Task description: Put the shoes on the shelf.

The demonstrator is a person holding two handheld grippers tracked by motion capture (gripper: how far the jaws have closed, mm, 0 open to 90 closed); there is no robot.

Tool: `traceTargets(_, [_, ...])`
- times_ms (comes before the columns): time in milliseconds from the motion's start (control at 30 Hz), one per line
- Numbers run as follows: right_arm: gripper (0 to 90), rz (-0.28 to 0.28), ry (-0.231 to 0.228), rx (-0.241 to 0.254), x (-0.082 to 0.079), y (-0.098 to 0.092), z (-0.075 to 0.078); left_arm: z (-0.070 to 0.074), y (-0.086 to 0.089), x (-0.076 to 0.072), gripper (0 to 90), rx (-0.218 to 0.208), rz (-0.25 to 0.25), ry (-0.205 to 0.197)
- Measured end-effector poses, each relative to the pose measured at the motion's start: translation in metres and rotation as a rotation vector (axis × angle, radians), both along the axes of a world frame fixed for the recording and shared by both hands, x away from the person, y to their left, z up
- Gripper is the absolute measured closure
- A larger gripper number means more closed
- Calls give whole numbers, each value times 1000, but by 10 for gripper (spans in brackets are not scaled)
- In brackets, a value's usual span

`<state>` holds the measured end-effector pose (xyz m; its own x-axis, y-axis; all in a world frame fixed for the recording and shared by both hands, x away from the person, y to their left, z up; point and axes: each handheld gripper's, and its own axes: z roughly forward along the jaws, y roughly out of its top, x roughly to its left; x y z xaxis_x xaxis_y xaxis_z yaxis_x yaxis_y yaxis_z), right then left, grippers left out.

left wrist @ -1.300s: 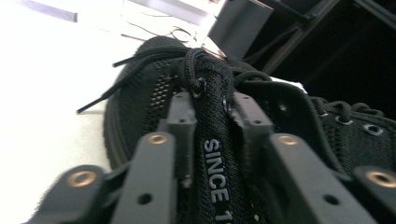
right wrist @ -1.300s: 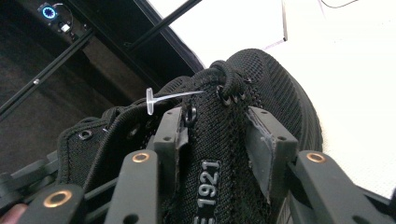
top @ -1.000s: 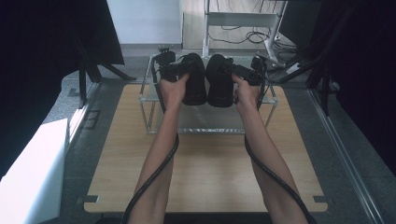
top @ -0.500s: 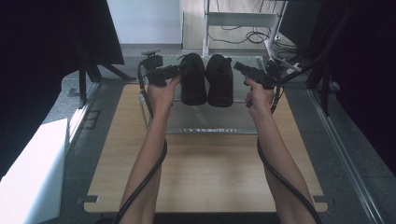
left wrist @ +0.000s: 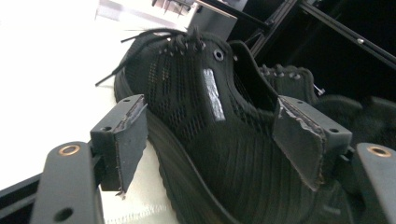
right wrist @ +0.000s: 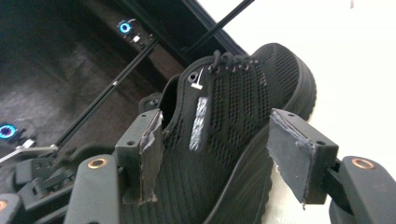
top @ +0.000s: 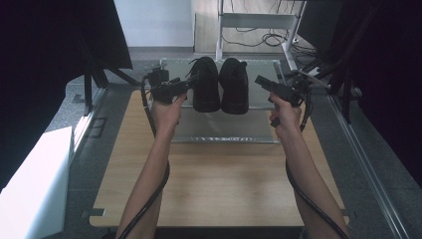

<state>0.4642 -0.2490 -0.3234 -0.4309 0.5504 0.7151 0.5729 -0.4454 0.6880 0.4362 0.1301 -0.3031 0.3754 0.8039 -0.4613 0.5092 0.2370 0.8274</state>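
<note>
Sitting side by side at twelve o'clock on the clear shelf [top: 224,132] above the wooden worktop [top: 219,179]: two black shoes, toes pointing away. Left shoe [top: 205,84] lying just at three o'clock of the left gripper [top: 191,82]; right shoe [top: 234,85] lying at nine o'clock of the right gripper [top: 260,79], a small gap between.

Left gripper view: jaws having just been opening, now standing wide, pads clear of the mesh side of the left shoe [left wrist: 205,140], nothing gripped. Right gripper view: jaws likewise having just been opening, parted about halfway, framing the heel side of the right shoe [right wrist: 224,140] without pressing on it, nothing held.

Judging the handling: probably light, with soft knitted uppers giving way under a squeeze and firmer ribbed rubber soles. Loose laces [left wrist: 126,46] trailing at ten o'clock, likely snagging on a jaw. Best hold, by this reading: across the heel collar or the padded rim near the silver tab [left wrist: 213,93], pinching upper and lining together, rather than the sole edge, seemingly too thick and rounded for a sure grip.
</note>
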Motion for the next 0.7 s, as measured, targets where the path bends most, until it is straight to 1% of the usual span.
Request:
traceTargets(167, [347, 37, -24, -18, -12, -6, -6, -6, 0, -14, 209, 47, -29, -14])
traceTargets(233, [340, 50, -33, -22, -17, -7, -8, -10, 0, -19, 196, 59, -39, -15])
traceTargets(267, [338, 54, -40, -33, -20, -8, -9, -11, 0, -21, 190, 62, -44, -17])
traceTargets(433, [324, 82, -60, -79, -32, -8, -14, -21, 3, -33, 156, 58, -62, -19])
traceTargets(600, [288, 87, -76, -137, -44, -7, -18, -31, 7, -47, 141, 53, -77, -24])
traceTargets(667, [284, 91, -83, -142, -46, -6, -19, -33, 8, -49, 138, 52, -79, -24])
traceTargets(700, [268, 97, -88, -158, -51, -6, -21, -35, 9, -54, 136, 50, -83, -27])
